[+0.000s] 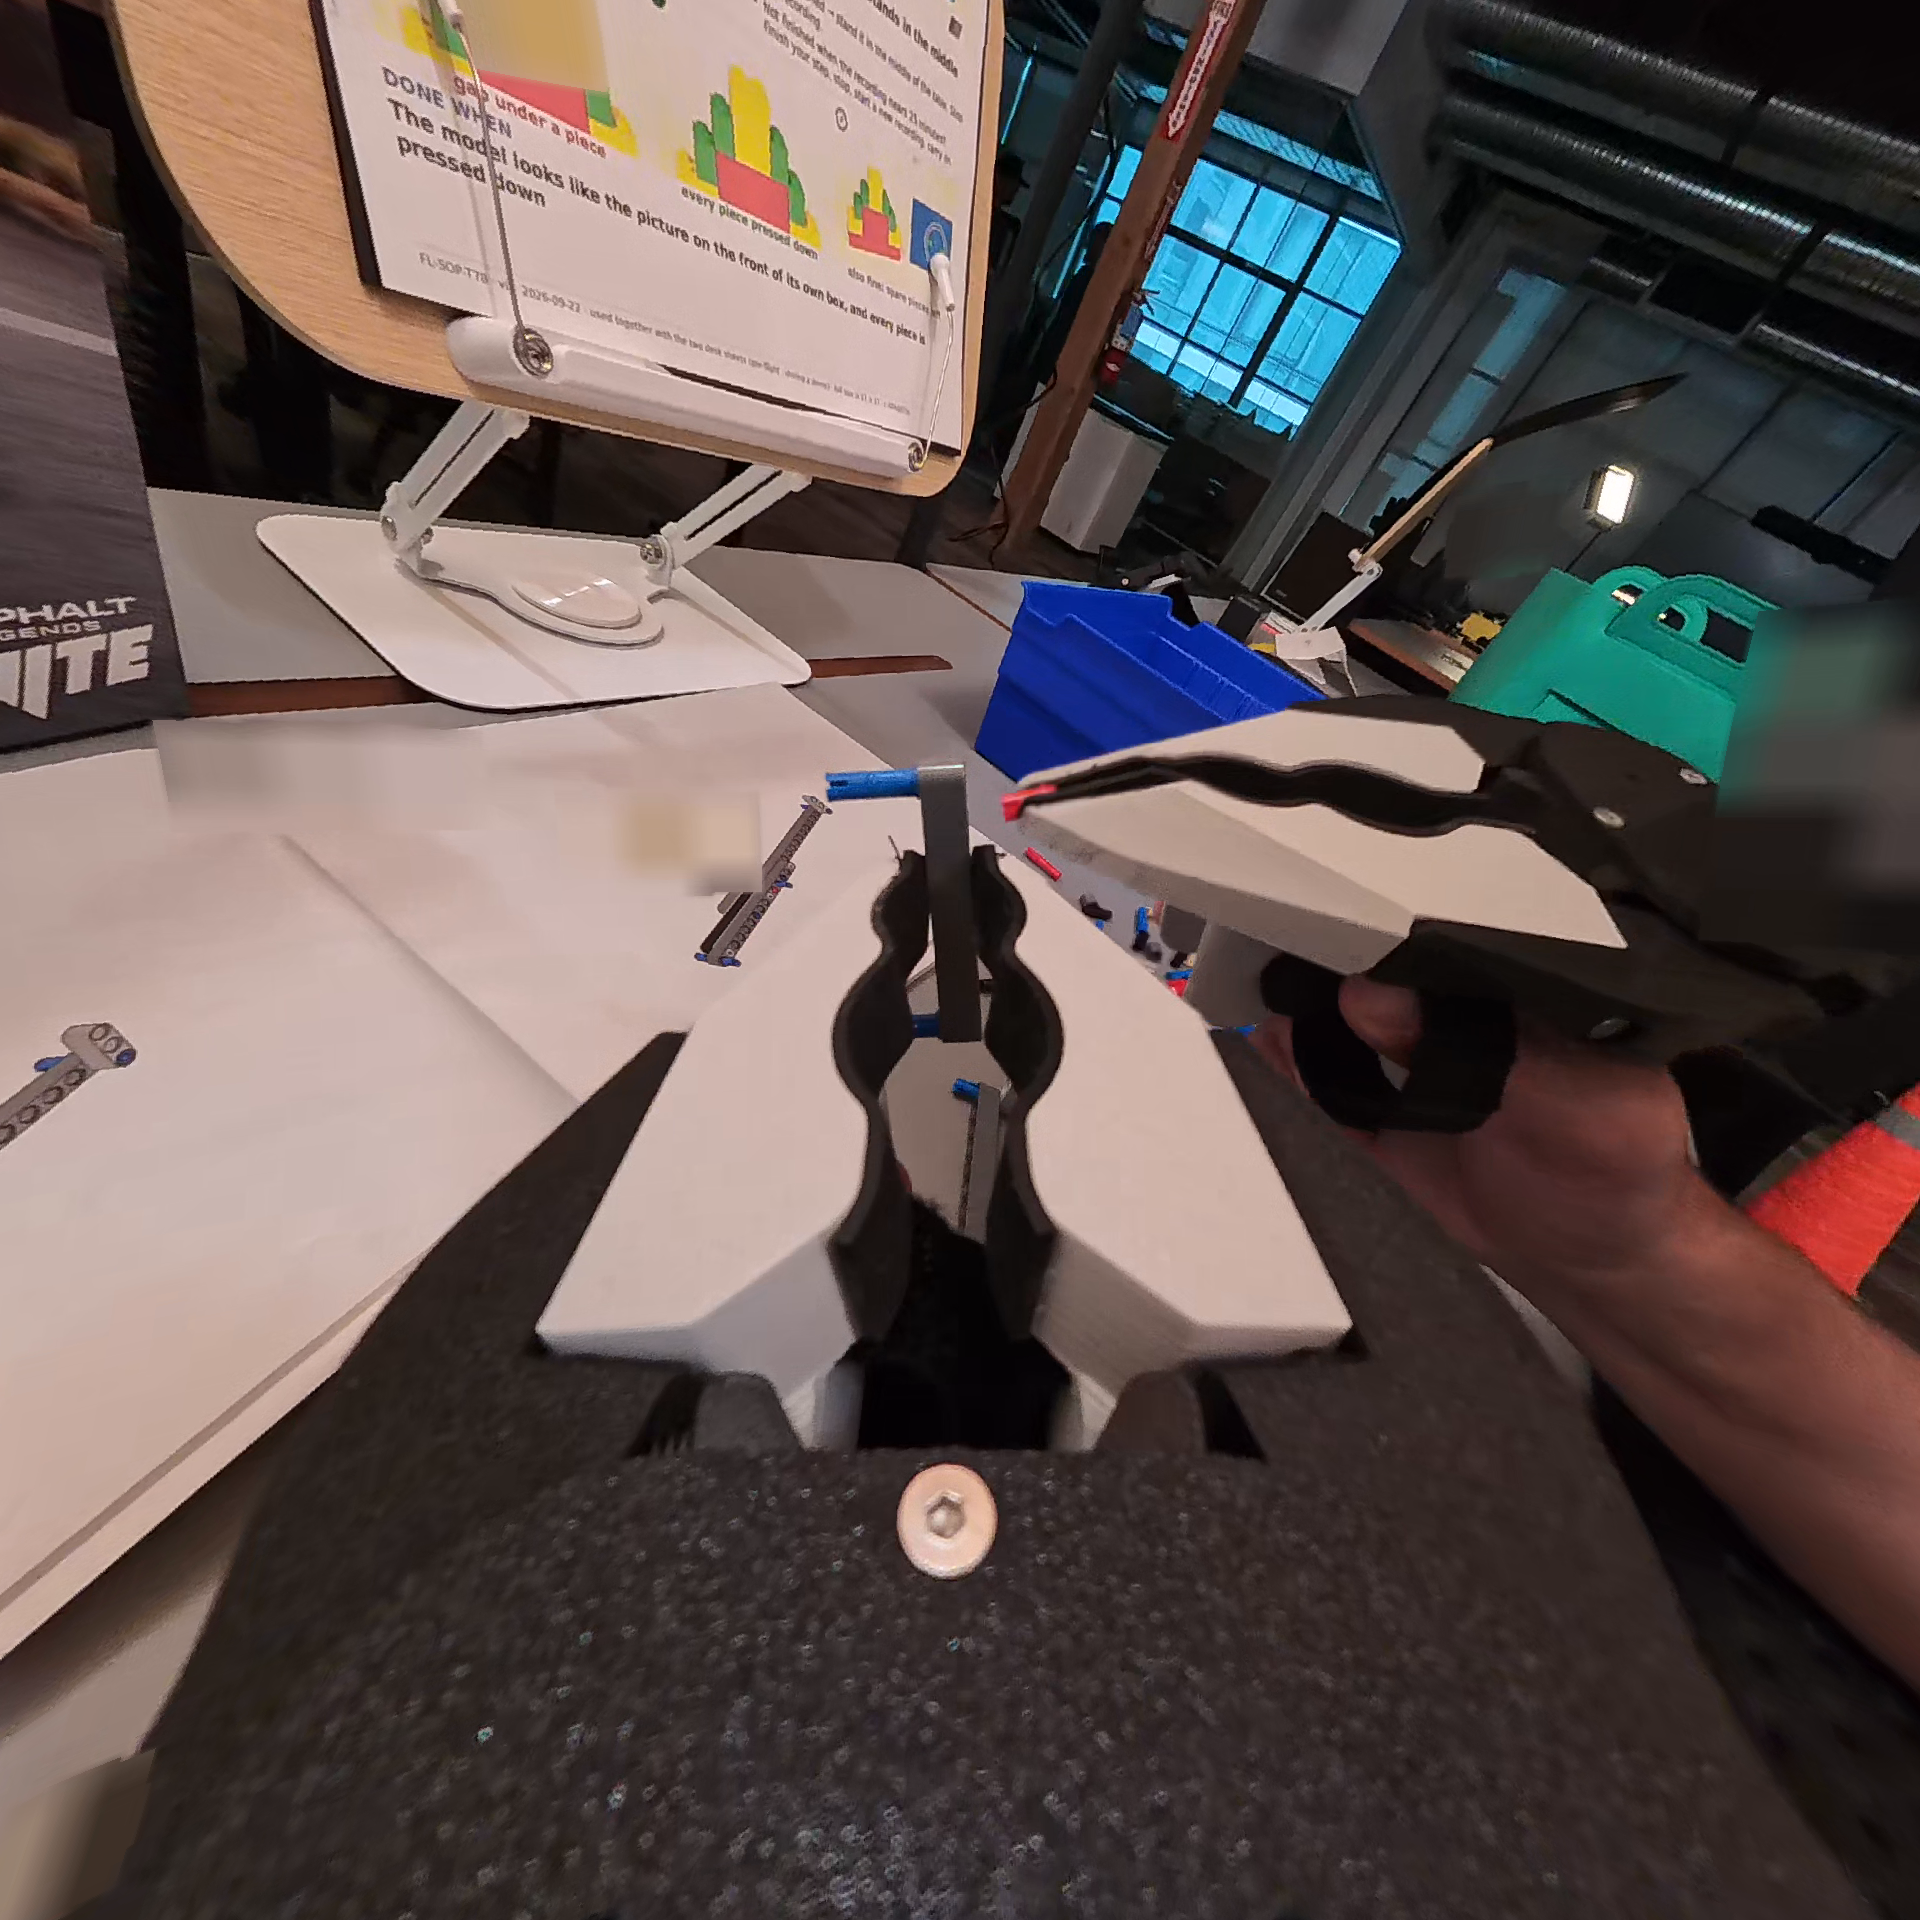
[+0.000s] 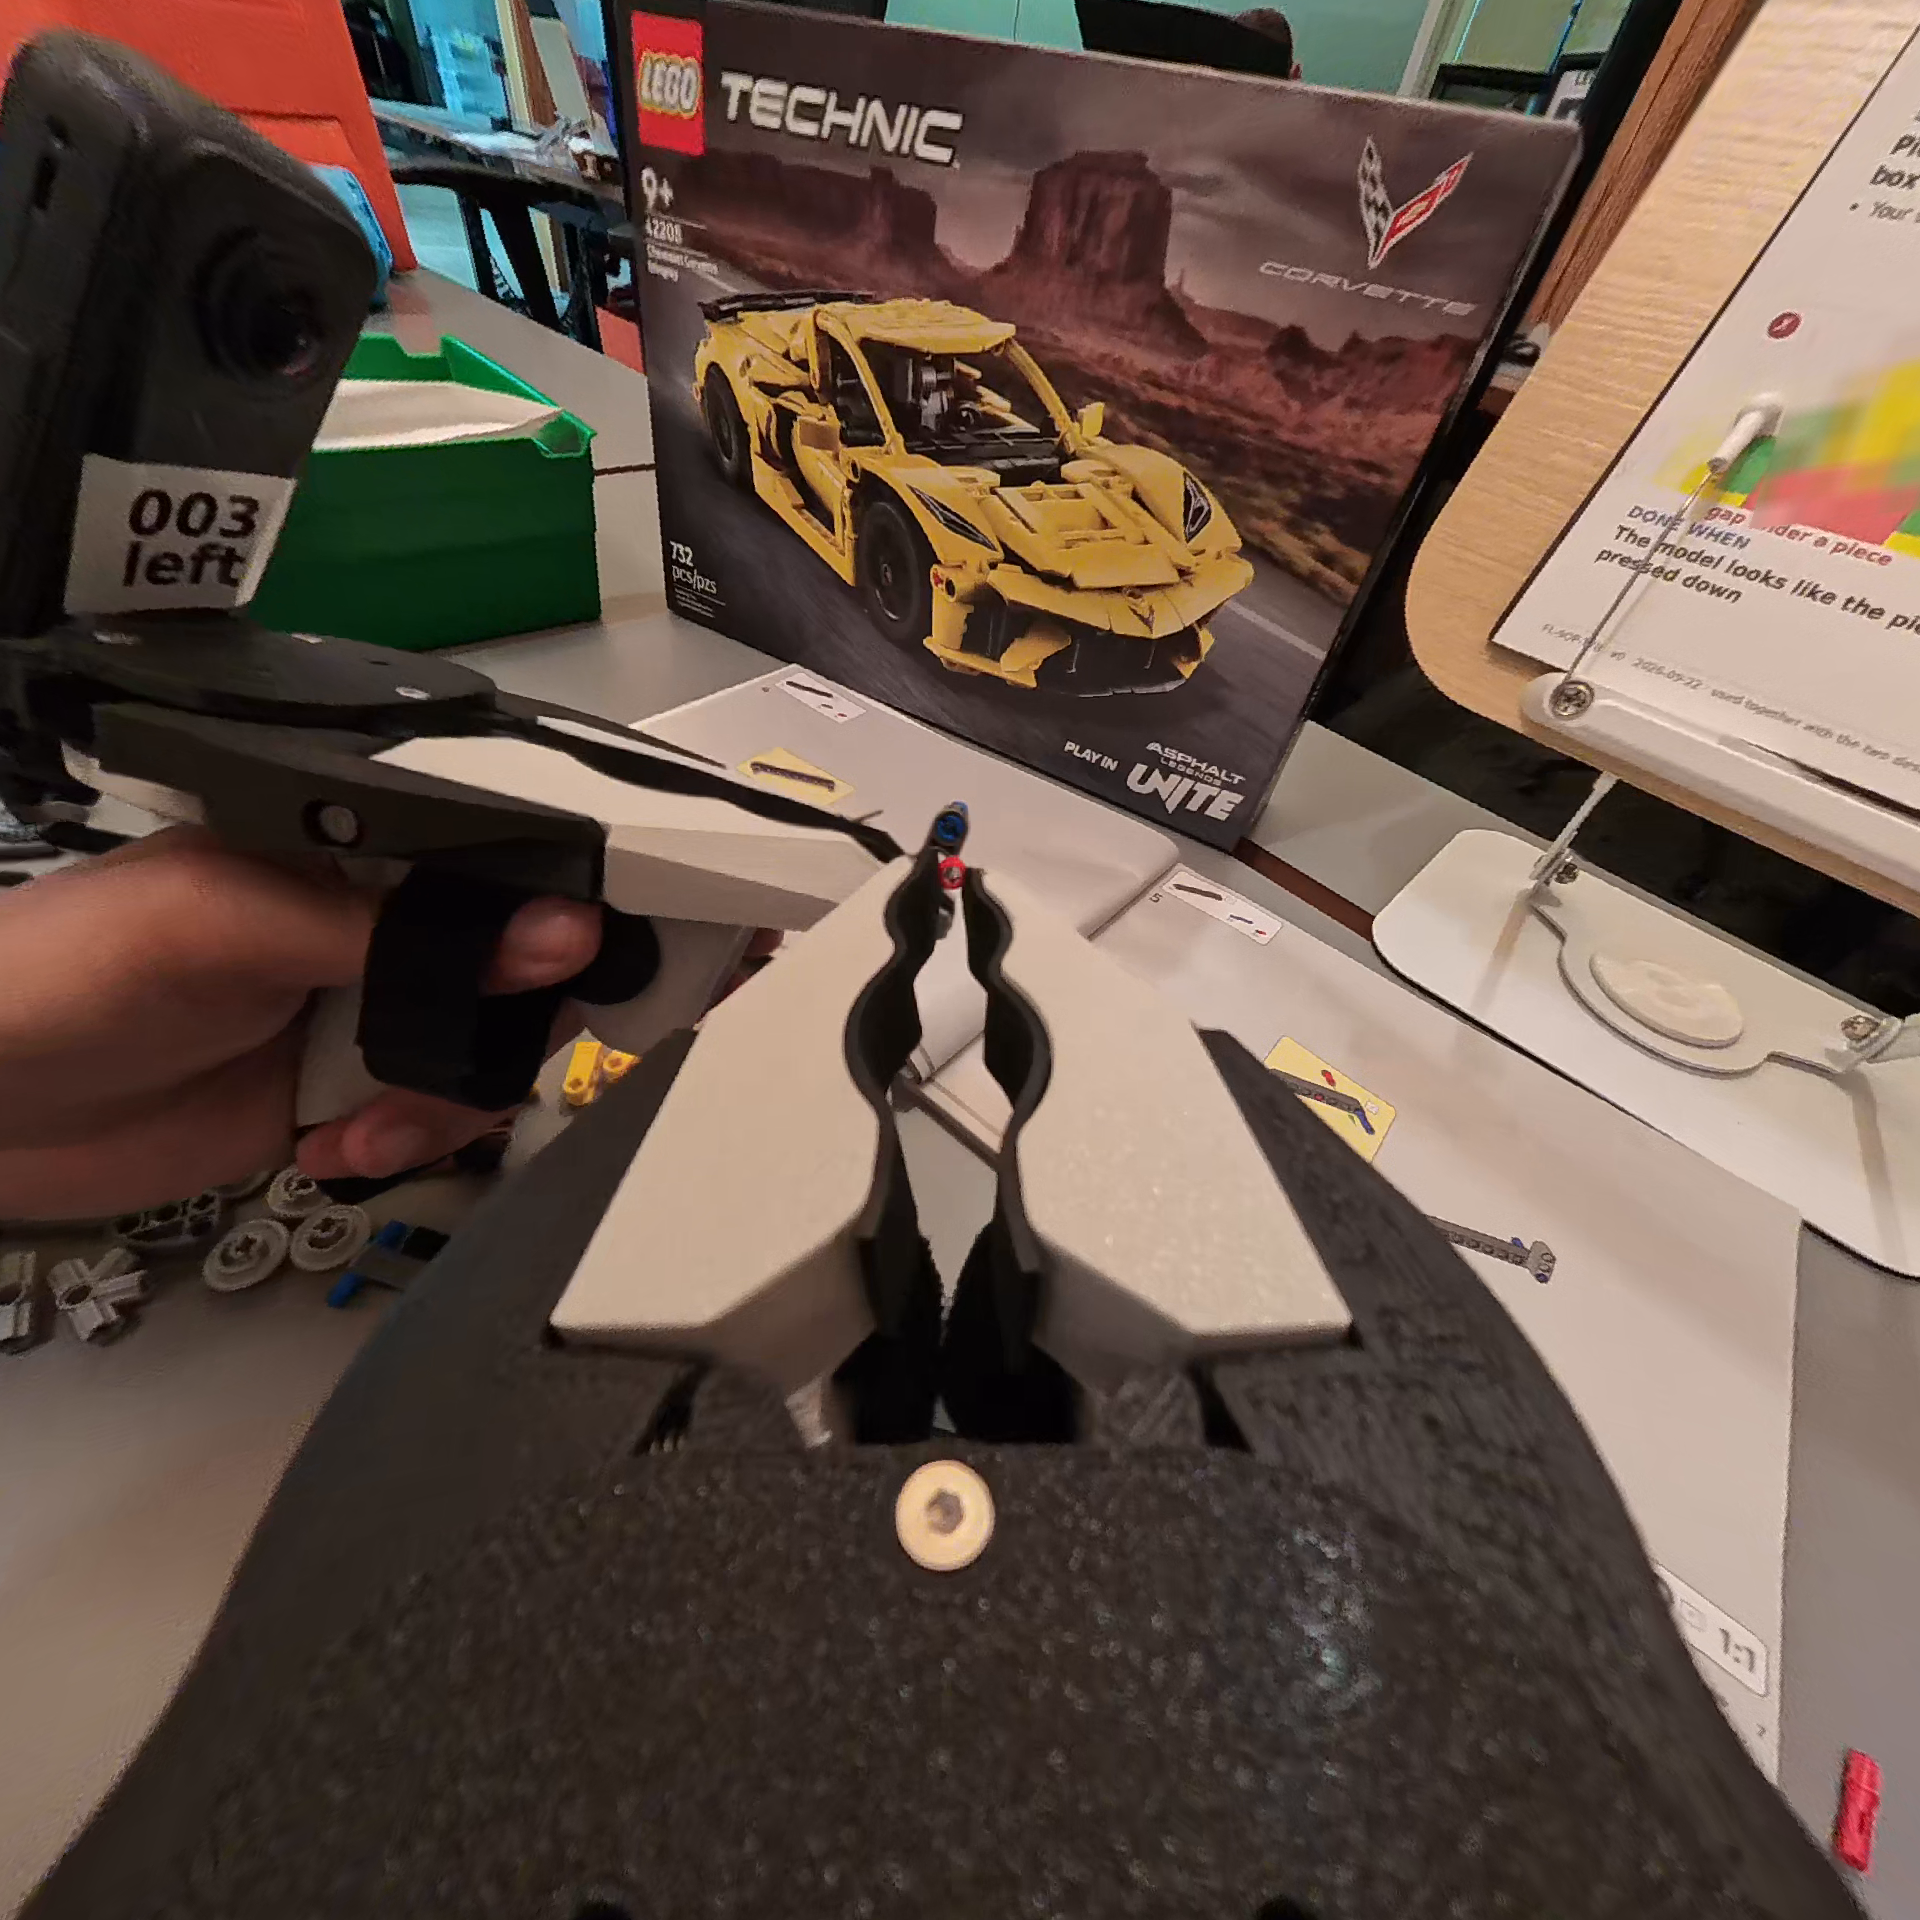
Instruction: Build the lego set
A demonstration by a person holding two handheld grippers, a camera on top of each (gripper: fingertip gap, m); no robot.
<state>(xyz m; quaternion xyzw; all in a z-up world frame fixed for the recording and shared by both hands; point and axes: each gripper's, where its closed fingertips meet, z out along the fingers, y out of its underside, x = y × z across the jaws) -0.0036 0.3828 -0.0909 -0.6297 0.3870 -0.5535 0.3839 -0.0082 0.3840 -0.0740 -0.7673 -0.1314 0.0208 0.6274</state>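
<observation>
My left gripper (image 1: pixel 948 868) is shut on a grey Technic beam (image 1: pixel 951 914) and holds it upright above the table. A blue pin (image 1: pixel 871 785) sticks out to the left from the beam's top hole. My right gripper (image 1: pixel 1029 802) comes in from the right, shut on a small red pin (image 1: pixel 1020 800) whose tip is just right of the beam's top. In the right wrist view, the right gripper (image 2: pixel 948 885) pinches the red pin (image 2: pixel 949 873) end-on, right below the blue pin (image 2: pixel 948 827). The left gripper (image 2: pixel 902 847) reaches in from the left.
The set's box (image 2: pixel 1039 416) stands behind an open instruction booklet (image 2: pixel 1455 1195). A document stand (image 1: pixel 540 613) sits at the back. There is a blue bin (image 1: pixel 1122 675), a green bin (image 2: pixel 447 499), loose grey and yellow parts (image 2: pixel 208 1247) and a spare red pin (image 2: pixel 1857 1808).
</observation>
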